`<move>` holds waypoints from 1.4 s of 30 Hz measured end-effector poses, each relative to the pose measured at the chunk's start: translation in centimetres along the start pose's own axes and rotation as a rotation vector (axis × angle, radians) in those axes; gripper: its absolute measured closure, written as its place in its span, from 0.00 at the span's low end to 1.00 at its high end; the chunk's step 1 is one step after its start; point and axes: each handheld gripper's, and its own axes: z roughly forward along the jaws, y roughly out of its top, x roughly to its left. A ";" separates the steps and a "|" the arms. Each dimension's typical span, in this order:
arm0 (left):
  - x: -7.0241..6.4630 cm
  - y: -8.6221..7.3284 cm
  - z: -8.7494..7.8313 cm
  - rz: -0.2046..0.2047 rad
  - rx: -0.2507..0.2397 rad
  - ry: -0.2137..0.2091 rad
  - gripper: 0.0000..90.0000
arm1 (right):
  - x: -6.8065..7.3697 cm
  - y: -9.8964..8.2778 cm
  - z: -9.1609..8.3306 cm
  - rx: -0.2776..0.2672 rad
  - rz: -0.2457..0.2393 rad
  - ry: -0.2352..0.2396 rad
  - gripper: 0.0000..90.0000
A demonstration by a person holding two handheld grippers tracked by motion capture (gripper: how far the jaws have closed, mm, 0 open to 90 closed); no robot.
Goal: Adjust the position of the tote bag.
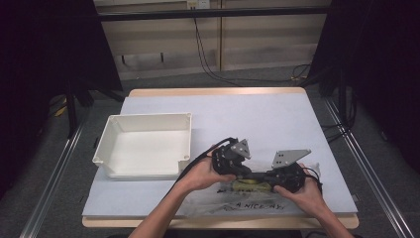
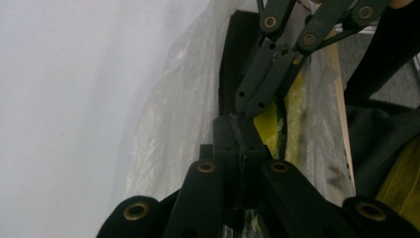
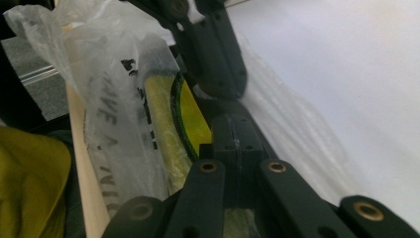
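Clear plastic bag (image 1: pixel 247 196) with black lettering, lying at the near edge of the table (image 1: pixel 277 119), in front and to the right of the white tray (image 1: pixel 143 146). Inside the bag: a yellow item with a dark rim (image 3: pixel 185 119), identity not clear through the film.

Left gripper (image 1: pixel 236 171) and right gripper (image 1: pixel 270 177) meet tip to tip over the bag. Both sets of jaws are clenched; in the two gripper views each pair looks pinched on a fold of the film, with the yellow item just beside the tips rather than between them. Whether any of the item itself is caught cannot be told.

Risks, as a judgement:
- Thin film held at two close points: pulling the grippers apart could tear or stretch the bag instead of opening it.
- If the hold is on film alone, lifting may let the yellow item slide toward the bag's loose end and drop out.
- The bag overhangs close to the table's near edge; a slip could send it off toward the person.
- Gripper tips nearly touching each other; a small misjudged move could make them collide and lose both holds.
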 end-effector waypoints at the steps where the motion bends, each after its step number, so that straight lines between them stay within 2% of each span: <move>1: 0.5 0.0 0.6 -0.016 0.007 -0.002 1.00 | 0.3 -0.1 0.0 -0.006 -0.003 0.014 1.00; 6: 1.6 -0.1 0.8 -0.050 -0.010 0.013 1.00 | 1.0 -0.2 -0.2 -0.004 -0.011 0.041 1.00; 11: 2.4 0.0 1.5 -0.060 0.016 0.025 1.00 | 2.2 -1.0 -0.2 -0.002 -0.032 0.070 1.00; 13: 3.1 -0.1 2.3 -0.082 0.036 0.024 1.00 | 2.6 -1.4 -0.1 0.007 -0.039 0.069 1.00; 17: 3.8 -0.2 3.0 -0.100 0.040 0.023 1.00 | 3.3 -1.9 0.0 0.028 -0.051 0.077 1.00; 18: 4.4 -0.2 3.5 -0.108 0.059 0.015 1.00 | 3.5 -2.1 0.0 0.030 -0.048 0.072 1.00; 23: 5.2 -0.3 4.8 -0.128 0.119 0.015 1.00 | 3.7 -3.1 0.8 0.061 -0.047 0.073 1.00; 24: 5.4 -0.3 5.3 -0.120 0.142 0.017 1.00 | 3.8 -3.2 0.9 0.062 -0.040 0.074 1.00; 28: 5.6 -0.3 5.8 -0.125 0.156 0.022 1.00 | 3.7 -3.7 1.4 0.080 -0.039 0.070 1.00; 33: 6.2 -0.5 6.2 -0.146 0.147 0.021 1.00 | 3.9 -4.4 1.8 0.110 -0.041 0.070 1.00; 36: 6.6 -0.4 6.2 -0.141 0.150 0.023 1.00 | 3.9 -4.4 1.8 0.114 -0.042 0.072 1.00; 37: 6.8 -0.5 6.3 -0.171 0.139 0.028 1.00 | 4.0 -4.5 1.9 0.118 -0.047 0.077 1.00; 40: 7.1 -0.5 6.2 -0.164 0.140 0.028 1.00 | 3.9 -4.5 1.8 0.121 -0.052 0.077 1.00; 42: 7.2 -0.6 6.3 -0.173 0.129 0.034 1.00 | 4.0 -4.5 1.8 0.122 -0.054 0.086 1.00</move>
